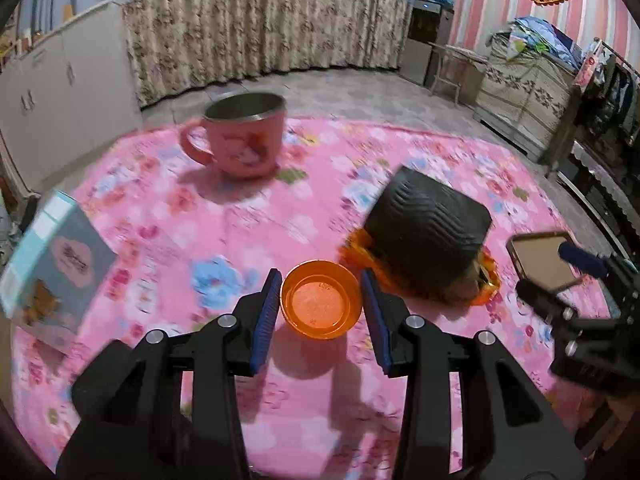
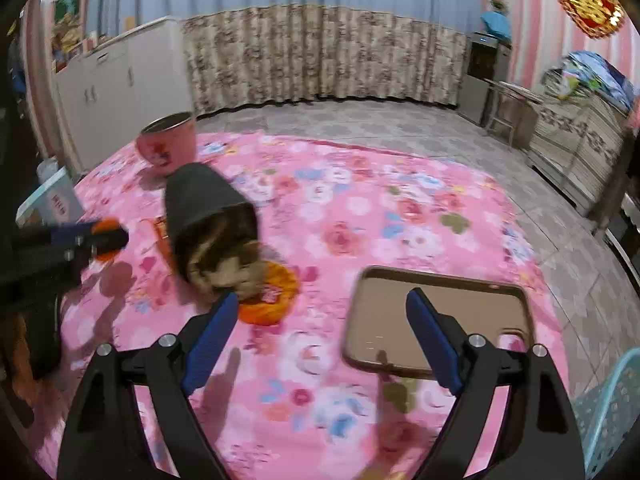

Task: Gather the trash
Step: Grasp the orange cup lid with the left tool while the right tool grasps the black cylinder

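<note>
Status, with positions taken from the black bin [image 1: 428,232]: the table [image 1: 248,216], under a pink flowered cloth, carries everything. The bin is the biggest item, tipped on its side mid-table with its mouth toward the right gripper's camera, brownish trash visible inside and an orange wrapper [image 2: 268,300] lying under its mouth and touching it. So collection looks barely started, or the bin got knocked over; either way it isn't upright and ready. To the right of the bin, on the cloth, lies a flat brown tray [image 2: 436,320], nothing visible on it. To the left of the bin, at the table edge, lies a light-blue box [image 1: 52,264]. Behind and to the left of the bin stands a pink mug [image 1: 240,136], upright; likely not trash. Just left of the bin and nearer the person is a small orange cup [image 1: 320,300], upright with some liquid in the bottom. The left gripper [image 1: 320,312] brackets that cup, pads right at its rim on both sides; firm pressure isn't visible, so call it a closing grasp, not a confirmed hold. The right gripper [image 2: 324,344] is wide open, holding nothing, hovering over the cloth between the bin mouth and the tray. Remaining: secure the cup, pick up the wrapper, get the bin upright.
</note>
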